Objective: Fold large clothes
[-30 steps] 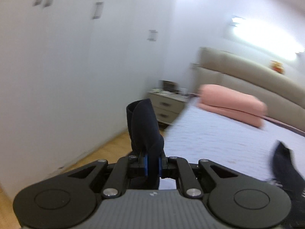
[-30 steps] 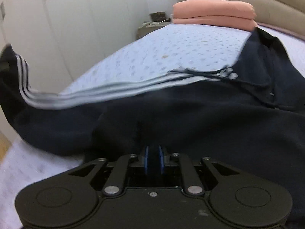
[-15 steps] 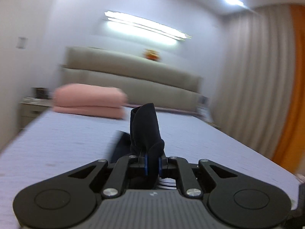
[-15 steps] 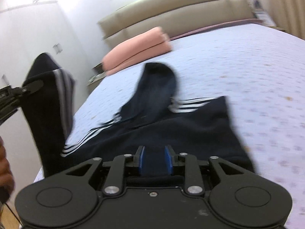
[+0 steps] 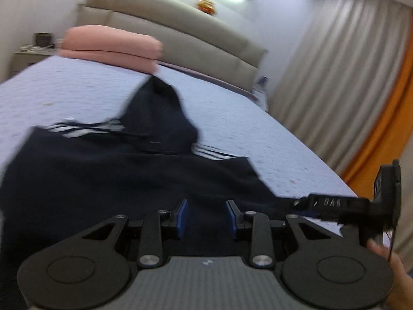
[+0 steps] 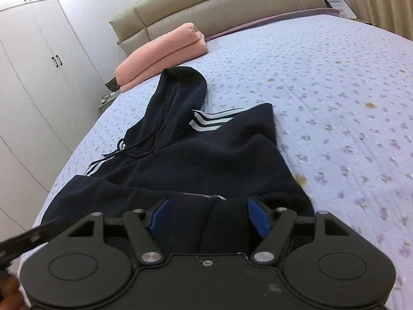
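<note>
Nearest in the left wrist view, the left gripper has its blue pads parted, the jaws having just been opening; the dark cloth of the hoodie lies under and between them, but the pads do not press on it. In the right wrist view the right gripper stands wide apart, its jaws also having just been opening, with the hoodie's near hem below the gap and nothing clamped. At the right edge of the left view, part of the right gripper's black frame and a bit of a hand show; at the lower left of the right view a blurred black bar of the other gripper reaches in. The navy hoodie lies spread on the bed, on the side nearer the wardrobe, both sleeves folded in over the body so that the white stripes show at each shoulder. Its hood points away toward the headboard, drawstrings trailing across the chest. Just beyond the hood lies a folded pink blanket against the headboard. White wardrobe doors stand to the left, and grey curtains with an orange one beside them hang to the right.
</note>
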### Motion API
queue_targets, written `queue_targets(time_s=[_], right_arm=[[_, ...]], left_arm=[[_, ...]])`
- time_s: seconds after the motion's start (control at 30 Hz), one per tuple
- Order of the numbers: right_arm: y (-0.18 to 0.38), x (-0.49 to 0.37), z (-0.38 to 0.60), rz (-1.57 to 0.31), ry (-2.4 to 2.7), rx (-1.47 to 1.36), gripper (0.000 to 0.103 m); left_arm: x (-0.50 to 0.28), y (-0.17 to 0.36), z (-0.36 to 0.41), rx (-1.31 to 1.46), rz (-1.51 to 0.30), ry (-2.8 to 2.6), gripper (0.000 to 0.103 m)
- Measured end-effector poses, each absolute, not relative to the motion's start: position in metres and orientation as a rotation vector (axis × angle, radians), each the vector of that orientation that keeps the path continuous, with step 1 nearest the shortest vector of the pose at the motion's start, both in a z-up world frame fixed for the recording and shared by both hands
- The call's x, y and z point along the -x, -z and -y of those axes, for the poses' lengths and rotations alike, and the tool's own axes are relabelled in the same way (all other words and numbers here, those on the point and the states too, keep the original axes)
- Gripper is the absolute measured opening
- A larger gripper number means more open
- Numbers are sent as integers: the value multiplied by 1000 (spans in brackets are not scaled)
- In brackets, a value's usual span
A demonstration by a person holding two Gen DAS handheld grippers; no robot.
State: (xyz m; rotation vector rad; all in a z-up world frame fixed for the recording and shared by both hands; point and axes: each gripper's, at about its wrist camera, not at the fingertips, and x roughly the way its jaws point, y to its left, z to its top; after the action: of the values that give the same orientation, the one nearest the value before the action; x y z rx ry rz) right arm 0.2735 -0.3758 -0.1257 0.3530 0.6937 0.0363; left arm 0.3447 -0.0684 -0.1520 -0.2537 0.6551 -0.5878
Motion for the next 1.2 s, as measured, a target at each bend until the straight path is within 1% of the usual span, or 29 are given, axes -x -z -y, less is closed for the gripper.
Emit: queue_targets(time_s=[0.1,0.23,0.3,0.5,0.53,0.57,0.6,0.7,0.77,0.87,0.93,1.0,1.03,1.1,1.13,1.2], right_arm=[[120,-273,376,-683,-6,-338,83],[123,-261,396,-712,23,-377,86],[130,-255,399,-744,30,-364,89],[159,-265,391,-846,-76,-453,89],[161,-269,384,-856,-87,-425,84],[160,-272,373,-854,-71,-355,50],[156,-274,366,-849,-63,-296,10],[129,-273,352,-767,-83,-217,10],[98,-271,348,-656,-69,-154,9],[57,-278,355,-521,-21,-107,9],[48,-295,364,-514,10,-96,9],[60,-322,377,-577,26,-129,15],[72,-335,384,-629,42,-149,21],[105,-354,393,-754,108,-167,64],[126,-363,398,-842,156,-160,69],[150,-369,405,-906,160,-160,69]], left_arm=[[-332,144,30,247,-665,518,34],[-312,151,-12,224,-705,449,35],[-307,160,-22,231,-731,421,35],[-297,171,-28,240,-765,408,35],[-296,171,-27,232,-759,407,35],[-298,169,-26,225,-751,406,34],[-301,168,-24,223,-743,405,34],[-311,156,-19,202,-691,394,32],[-323,143,-14,176,-630,352,32],[-352,131,-9,193,-587,288,32],[-377,132,-3,196,-592,234,32],[-402,143,4,170,-632,178,31],[-412,152,7,148,-662,152,30],[-425,170,12,99,-719,125,29],[-426,175,14,67,-731,117,28],[-420,173,13,20,-710,138,28]])
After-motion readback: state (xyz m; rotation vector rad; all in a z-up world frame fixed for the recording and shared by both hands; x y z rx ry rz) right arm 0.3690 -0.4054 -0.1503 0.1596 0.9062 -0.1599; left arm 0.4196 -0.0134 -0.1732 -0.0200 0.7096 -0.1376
